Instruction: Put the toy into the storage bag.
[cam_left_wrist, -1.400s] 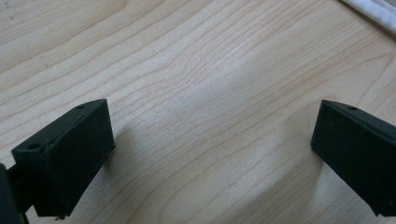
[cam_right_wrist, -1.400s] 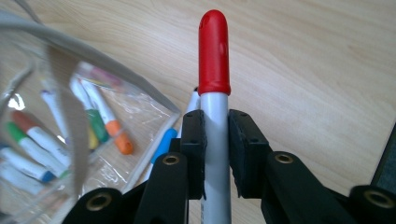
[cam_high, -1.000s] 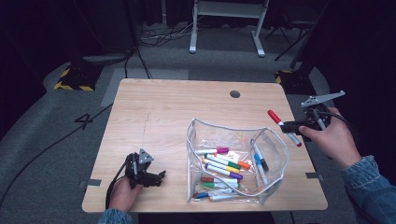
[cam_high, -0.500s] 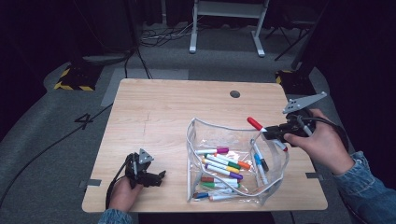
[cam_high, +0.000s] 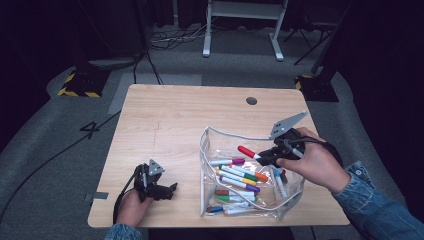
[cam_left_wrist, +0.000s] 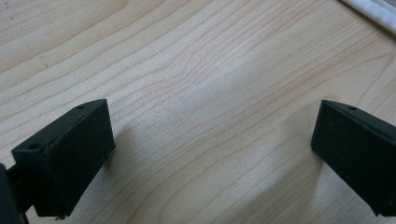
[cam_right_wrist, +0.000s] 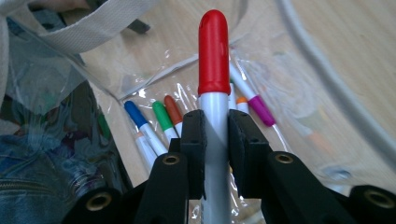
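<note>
My right gripper is shut on a white marker with a red cap. It holds the marker over the open top of a clear plastic pouch, red cap pointing left. Several coloured markers lie inside the pouch. My left gripper rests near the table's front left corner, jaws wide apart over bare wood, nothing between them.
The light wooden table has a round cable hole near its far edge. A cable runs over the grey floor at the left, and a white stand is beyond the table.
My right gripper has carried the red-capped marker leftward from the table's right edge to above the pouch. The left gripper has stayed put.
</note>
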